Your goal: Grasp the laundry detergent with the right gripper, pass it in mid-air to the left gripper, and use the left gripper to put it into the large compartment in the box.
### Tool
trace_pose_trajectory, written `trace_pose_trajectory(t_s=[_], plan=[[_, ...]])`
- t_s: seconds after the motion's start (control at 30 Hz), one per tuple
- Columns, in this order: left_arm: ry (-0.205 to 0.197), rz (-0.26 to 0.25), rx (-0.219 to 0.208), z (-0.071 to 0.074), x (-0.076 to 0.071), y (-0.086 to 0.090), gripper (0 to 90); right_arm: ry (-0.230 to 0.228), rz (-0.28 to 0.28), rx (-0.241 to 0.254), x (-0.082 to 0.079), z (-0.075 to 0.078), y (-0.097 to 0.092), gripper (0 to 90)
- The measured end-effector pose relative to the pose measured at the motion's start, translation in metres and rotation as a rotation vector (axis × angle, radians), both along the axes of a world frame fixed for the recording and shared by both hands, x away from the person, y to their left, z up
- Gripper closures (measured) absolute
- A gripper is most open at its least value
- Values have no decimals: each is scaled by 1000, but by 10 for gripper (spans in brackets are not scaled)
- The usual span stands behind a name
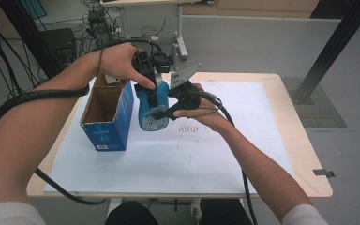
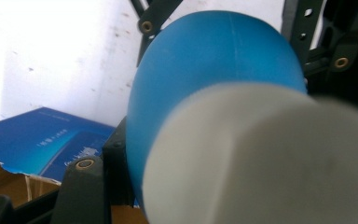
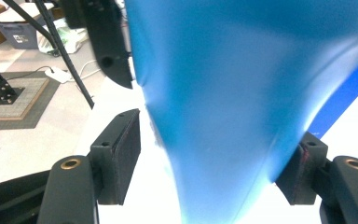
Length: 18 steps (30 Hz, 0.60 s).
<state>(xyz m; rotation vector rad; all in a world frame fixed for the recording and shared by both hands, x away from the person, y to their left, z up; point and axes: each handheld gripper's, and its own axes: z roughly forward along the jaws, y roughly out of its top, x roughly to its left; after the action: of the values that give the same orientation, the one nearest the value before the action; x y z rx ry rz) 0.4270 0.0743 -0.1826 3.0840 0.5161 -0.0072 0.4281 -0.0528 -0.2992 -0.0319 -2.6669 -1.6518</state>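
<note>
Seen from above, a person's two forearms reach in over a table covered with white paper (image 1: pixel 234 154). The left hand (image 1: pixel 117 61) comes down from above, bent at the wrist, and its left gripper (image 1: pixel 152 96) points downward, clamped on the top of a blue bottle (image 1: pixel 146 115) that stands upright near the table's middle, just beside an open blue carton (image 1: pixel 107 117). The right hand (image 1: pixel 201 110) lies palm up and level, aiming the right gripper (image 1: pixel 161 112) sideways at the bottle's lower body. The left gripper view adds a blurred white cap (image 2: pixel 261 158) on the bottle (image 2: pixel 205 70). The right gripper view shows the jaws around the bottle (image 3: pixel 242 93): one pad (image 3: pixel 300 170) touches it, the other pad (image 3: pixel 123 154) stands clear, a loose, half-open hold.
</note>
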Motion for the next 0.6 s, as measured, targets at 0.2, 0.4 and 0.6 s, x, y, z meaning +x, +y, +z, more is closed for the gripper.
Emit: trace_pose_trajectory(t_s=[0.2,0.4,0.6], plan=[[-4,8,17,-3,3,0,383,6,-29,-6,2,-5,-8,292],[-7,22,18,-1,5,-2,383,42,-62,-26,4,-9,-21,254],[-2,40,26,0,6,-4,383,59,-85,-32,3,-12,-29,222]])
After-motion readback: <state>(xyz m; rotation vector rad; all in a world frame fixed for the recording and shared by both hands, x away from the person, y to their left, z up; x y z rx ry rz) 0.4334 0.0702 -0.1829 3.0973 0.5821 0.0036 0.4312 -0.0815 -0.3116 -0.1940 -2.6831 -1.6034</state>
